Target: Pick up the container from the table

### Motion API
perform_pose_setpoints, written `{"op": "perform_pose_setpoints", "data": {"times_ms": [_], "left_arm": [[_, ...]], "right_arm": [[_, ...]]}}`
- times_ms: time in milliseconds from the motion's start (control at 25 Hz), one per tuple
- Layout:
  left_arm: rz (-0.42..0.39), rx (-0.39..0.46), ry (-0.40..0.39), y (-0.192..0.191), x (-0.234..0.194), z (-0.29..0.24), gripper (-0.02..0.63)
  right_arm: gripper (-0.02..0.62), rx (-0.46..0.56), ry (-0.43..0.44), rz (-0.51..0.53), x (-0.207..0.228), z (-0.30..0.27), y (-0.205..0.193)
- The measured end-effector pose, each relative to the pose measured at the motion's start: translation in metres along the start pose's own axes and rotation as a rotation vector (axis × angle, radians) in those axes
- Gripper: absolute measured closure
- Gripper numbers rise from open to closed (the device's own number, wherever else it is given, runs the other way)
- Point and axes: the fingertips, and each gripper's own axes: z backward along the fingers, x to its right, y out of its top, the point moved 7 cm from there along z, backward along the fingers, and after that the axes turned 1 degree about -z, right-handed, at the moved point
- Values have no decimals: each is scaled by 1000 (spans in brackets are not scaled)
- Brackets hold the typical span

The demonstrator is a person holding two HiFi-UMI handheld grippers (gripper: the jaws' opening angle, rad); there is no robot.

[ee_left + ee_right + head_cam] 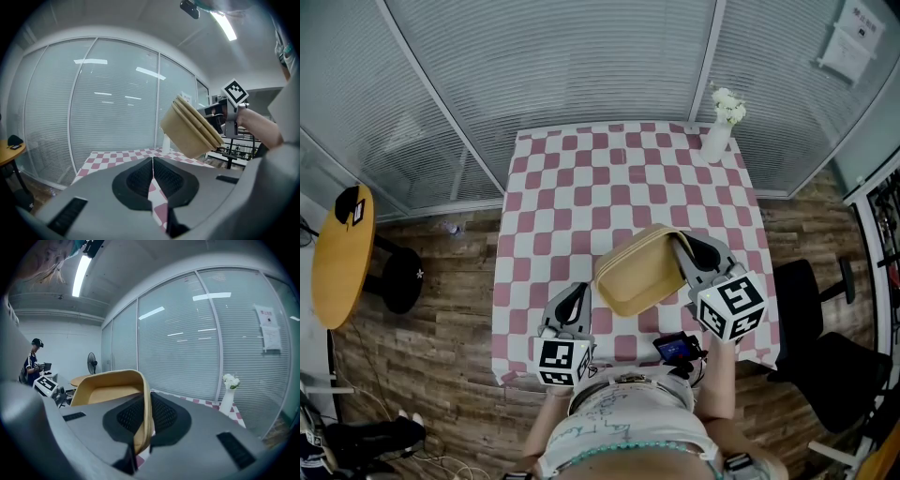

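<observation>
The tan container [639, 274] is up in the air, off the bench [581, 169], and it tips to one side. The right tool [682, 251] holds it by one thin wall only. In the right gripper view the two jaws of the right tool [143, 414] press on that wall from both sides, and the open inside of the container [108, 389] lies to the left of the jaws. All the rest of the container hangs out to that side with nothing under it. This looks like the weak spot. The wall is thin, so it may bend or slide out of the jaws, and then the container would drop onto the bench. A quick turn or a shake of the right tool could make that happen, because the weight pulls on one edge. The left tool [572, 302] is low and near the person, apart from the container. Its jaws [152, 174] are pressed together with nothing between them, so it cannot catch the container [191, 131] fast if the container slips. It would have to open first. Far in front of the right tool, at the far edge of the bench, stands a white vase [717, 139] with flowers [728, 105]. It is well apart, so only a big swing forward would hit it.
</observation>
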Motion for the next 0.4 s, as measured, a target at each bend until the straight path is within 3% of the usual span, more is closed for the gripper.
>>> {"op": "perform_pose_setpoints", "data": {"times_ms": [400], "left_arm": [[-4, 0, -3, 1, 1, -2, 589]], "right_arm": [[583, -13, 2, 3, 0, -2, -1]]}}
